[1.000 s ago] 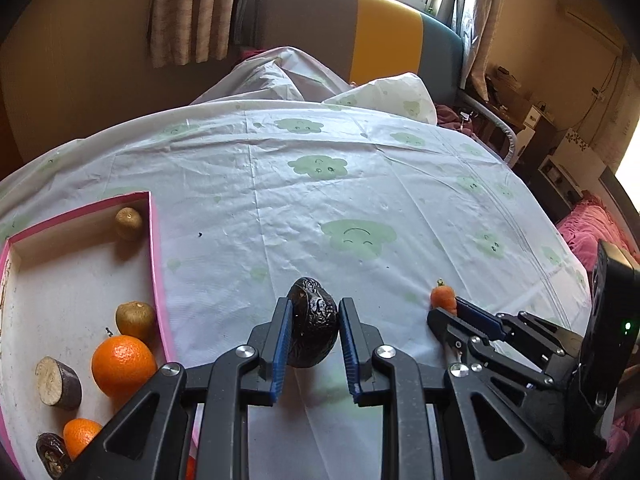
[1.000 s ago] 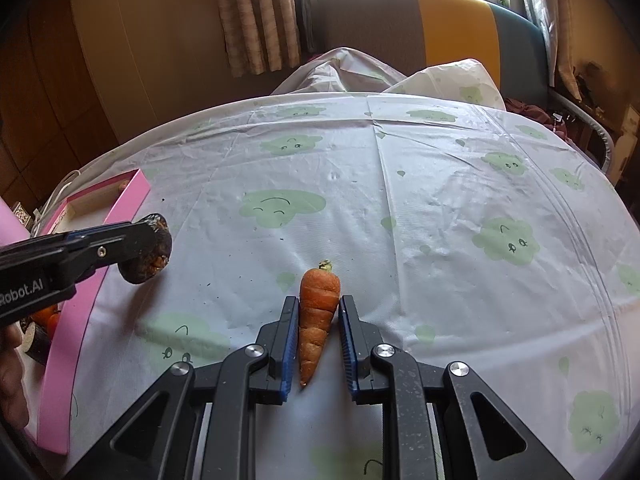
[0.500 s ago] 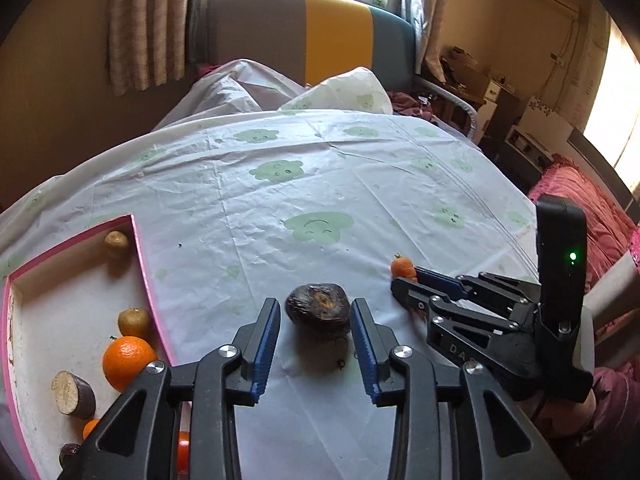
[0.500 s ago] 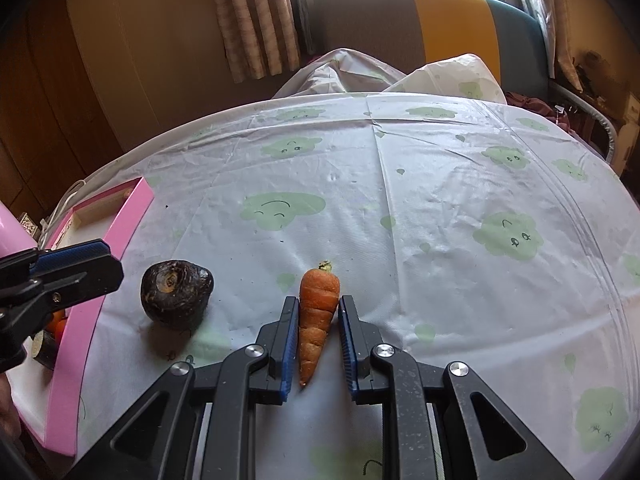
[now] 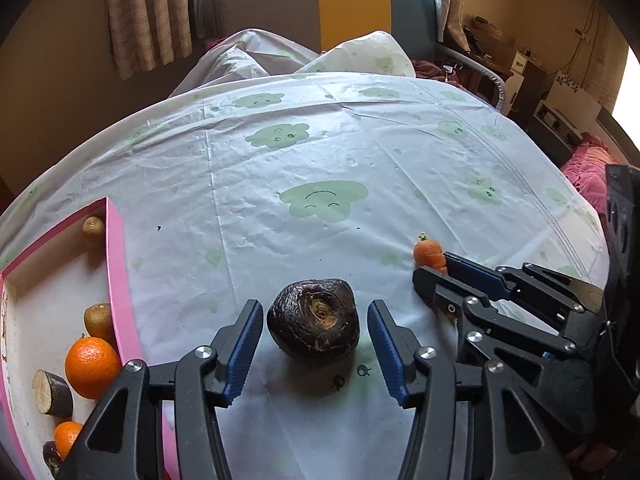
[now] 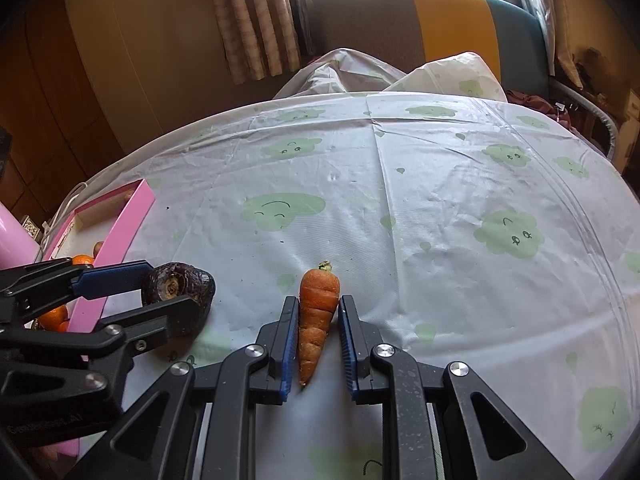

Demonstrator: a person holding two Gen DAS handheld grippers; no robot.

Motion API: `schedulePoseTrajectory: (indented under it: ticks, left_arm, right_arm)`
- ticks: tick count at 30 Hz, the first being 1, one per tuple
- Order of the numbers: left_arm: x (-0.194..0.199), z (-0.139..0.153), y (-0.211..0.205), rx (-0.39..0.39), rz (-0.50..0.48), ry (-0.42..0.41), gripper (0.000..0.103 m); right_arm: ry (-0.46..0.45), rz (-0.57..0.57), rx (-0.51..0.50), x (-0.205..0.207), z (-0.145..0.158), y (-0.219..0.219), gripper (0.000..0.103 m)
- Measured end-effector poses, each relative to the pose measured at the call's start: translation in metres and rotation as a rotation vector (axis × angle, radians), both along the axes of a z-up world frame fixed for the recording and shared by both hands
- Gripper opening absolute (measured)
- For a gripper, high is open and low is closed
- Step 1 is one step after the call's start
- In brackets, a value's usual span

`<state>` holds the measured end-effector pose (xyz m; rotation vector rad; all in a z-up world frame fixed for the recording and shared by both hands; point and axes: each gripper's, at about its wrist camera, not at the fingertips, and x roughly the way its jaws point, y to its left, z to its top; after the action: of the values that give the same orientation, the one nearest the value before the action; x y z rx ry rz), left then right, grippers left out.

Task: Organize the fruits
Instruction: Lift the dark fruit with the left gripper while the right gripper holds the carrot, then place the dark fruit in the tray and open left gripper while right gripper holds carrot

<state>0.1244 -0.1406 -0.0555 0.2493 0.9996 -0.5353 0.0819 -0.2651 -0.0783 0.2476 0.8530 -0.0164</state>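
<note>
**Sorting partly done: two items out on the cloth, tray half filled**

Your left gripper (image 5: pixel 316 344) is spread wide. The dark root (image 5: pixel 313 323) sits on the cloth (image 5: pixel 320 152) between its fingers, with a clear gap on each side, so nothing is gripped there.

Your right gripper (image 6: pixel 318 344) has the carrot (image 6: pixel 316 312) between its fingers, tip pointing back toward you, stem end forward. The left pad looks in contact; a thin gap shows at the right pad lower down, so I judge it a light pinch or a near-closed hold, not a firm clamp. The carrot appears to rest on the cloth.

The pink tray (image 5: pixel 120 280) at your left already holds a large orange (image 5: pixel 92 362), a small orange (image 5: pixel 66 438), two kiwis (image 5: pixel 98 320), a cut root piece (image 5: pixel 52 392) and a dark item at the near edge, partly hidden.

Judgement: the fruit looks gathered in the tray. The root and carrot are the only loose items visible on the cloth, close beside each other. Whether they belong in the tray or are being set apart, you cannot tell from this view. The cut root piece in the tray may need attention.
</note>
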Motion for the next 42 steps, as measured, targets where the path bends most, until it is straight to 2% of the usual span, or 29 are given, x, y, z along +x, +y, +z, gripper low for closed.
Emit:
schedulePoseTrajectory:
  ticks: [2,8,14,18,24,30,37,42]
  left_arm:
    - [0.002,-0.004,0.002,-0.014,0.012,0.025,0.046]
    - [-0.024,0.003,0.01,-0.023,0.021,-0.031,0.046]
    - [-0.054,0.005,0.028,-0.075,0.076,-0.026,0.046]
    - [-0.069,0.0,0.035,-0.088,0.101,-0.035,0.046]
    - [-0.078,-0.004,0.034,-0.083,0.11,-0.088,0.046]
    - [-0.08,-0.002,0.038,-0.105,0.118,-0.079,0.046]
    - [-0.087,0.015,0.046,-0.147,0.129,-0.104,0.046]
    - [-0.087,0.034,0.065,-0.181,0.173,-0.136,0.046]
  right_arm:
    - [0.0,0.0,-0.002,0.0,0.0,0.0,0.02]
    - [0.006,0.002,-0.014,0.0,0.0,0.002,0.02]
    - [0.021,0.024,-0.063,-0.001,0.004,0.006,0.019]
    - [0.024,0.02,-0.061,-0.012,0.009,0.004,0.019]
    - [0.012,0.027,-0.092,-0.026,0.003,0.007,0.02]
    - [0.004,0.029,-0.133,-0.026,0.001,0.013,0.02]
    - [0.001,0.035,-0.158,-0.026,0.0,0.016,0.02]
    - [-0.004,0.036,-0.175,-0.027,0.0,0.018,0.02]
